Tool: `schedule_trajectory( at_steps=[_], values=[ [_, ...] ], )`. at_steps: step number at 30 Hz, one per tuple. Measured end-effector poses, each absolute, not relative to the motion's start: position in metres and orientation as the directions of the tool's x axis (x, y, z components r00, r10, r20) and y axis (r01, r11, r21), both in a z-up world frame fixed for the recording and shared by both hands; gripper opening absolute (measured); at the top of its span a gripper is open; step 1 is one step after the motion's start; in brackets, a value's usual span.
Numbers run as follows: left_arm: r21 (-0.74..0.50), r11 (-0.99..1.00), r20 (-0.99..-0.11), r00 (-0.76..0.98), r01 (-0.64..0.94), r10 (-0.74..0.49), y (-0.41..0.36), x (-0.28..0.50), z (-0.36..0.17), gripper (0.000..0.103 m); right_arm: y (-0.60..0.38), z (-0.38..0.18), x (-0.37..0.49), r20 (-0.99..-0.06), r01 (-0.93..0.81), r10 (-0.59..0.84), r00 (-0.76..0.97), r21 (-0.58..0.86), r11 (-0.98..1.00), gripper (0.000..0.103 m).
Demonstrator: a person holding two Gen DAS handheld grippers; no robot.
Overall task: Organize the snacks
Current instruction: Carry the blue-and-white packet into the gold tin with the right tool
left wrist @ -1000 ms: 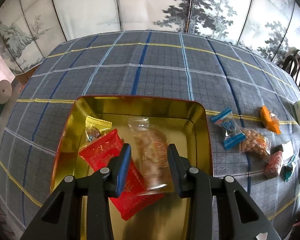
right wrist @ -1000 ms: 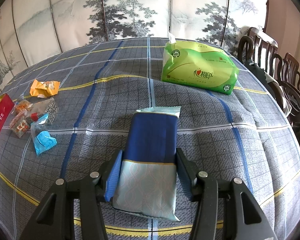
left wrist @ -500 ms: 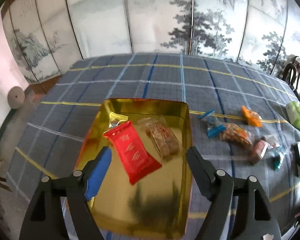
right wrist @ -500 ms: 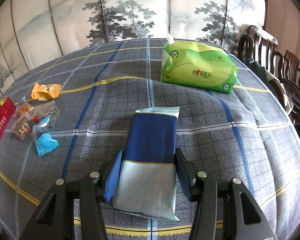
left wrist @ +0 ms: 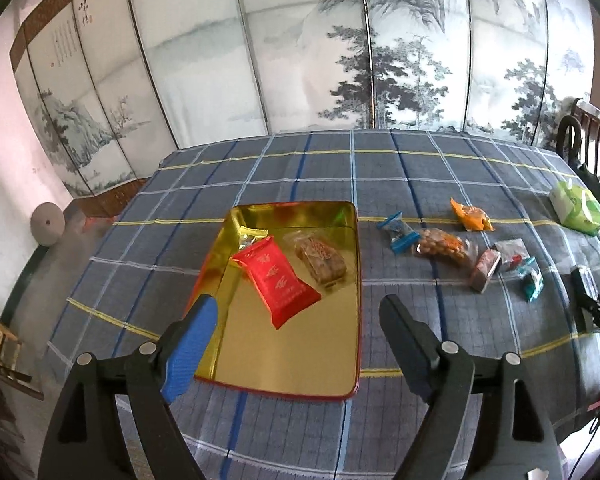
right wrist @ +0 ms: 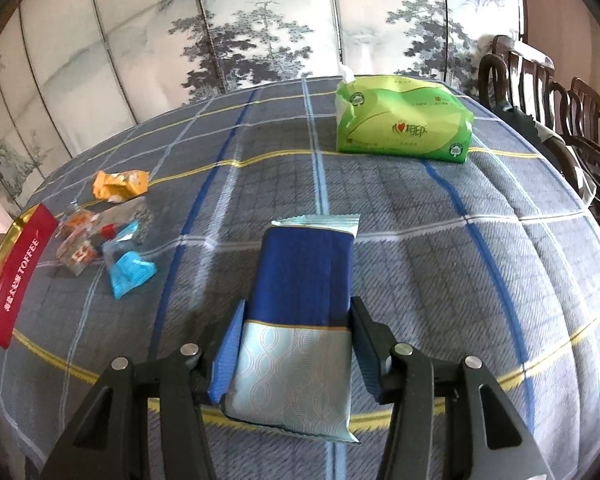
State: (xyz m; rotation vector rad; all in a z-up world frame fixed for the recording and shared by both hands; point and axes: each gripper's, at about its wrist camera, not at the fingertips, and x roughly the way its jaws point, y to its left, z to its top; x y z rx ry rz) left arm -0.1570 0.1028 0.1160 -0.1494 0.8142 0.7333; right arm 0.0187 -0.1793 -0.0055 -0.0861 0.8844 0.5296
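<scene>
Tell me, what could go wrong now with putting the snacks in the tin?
The blue packet is pinched only near its lower half by the right hand-held gripper, so it might slip. The gold tin sits far left; carrying it across could knock the loose snacks in between.

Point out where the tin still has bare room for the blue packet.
Free: the gold tin's near half, below the red packet and clear-wrapped snack. Crowded: its far half, and the cloth right of it, around the peanut bag.
</scene>
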Motion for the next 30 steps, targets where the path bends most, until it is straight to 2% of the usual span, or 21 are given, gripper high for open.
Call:
schedule_trajectory(
  at_steps=[9,20,24,26,27,30],
  values=[
    [0.144,0.744,-0.702,0.463,-0.652,0.541,0.096,-0.171,0.113,0.08,-0.161,0.016,0.0,-0.734,-0.526,0.452,0.507,0.152,0.837,0.052],
    [0.081,0.684,-0.73,0.424,-0.725,0.536,0.11,-0.218,0.093,0.084,-0.074,0.055,-0.057,-0.702,-0.721,0.588,0.401,0.154,0.676,0.052],
    [0.096,0.651,-0.748,0.377,-0.753,0.546,0.115,-0.239,0.079,0.09,-0.033,0.07,-0.081,-0.688,-0.79,0.649,0.326,0.179,0.587,0.052],
    [0.093,0.645,-0.768,0.357,-0.759,0.531,0.118,-0.248,0.071,0.095,-0.007,0.077,-0.094,-0.682,-0.828,0.678,0.276,0.19,0.528,0.052],
    [0.095,0.636,-0.779,0.341,-0.765,0.526,0.12,-0.251,0.068,0.101,0.004,0.08,-0.099,-0.681,-0.841,0.687,0.253,0.197,0.504,0.052],
    [0.078,0.615,-0.802,0.317,-0.785,0.507,0.127,-0.26,0.062,0.102,0.045,0.086,-0.114,-0.678,-0.874,0.716,0.166,0.234,0.425,0.052]
  ],
)
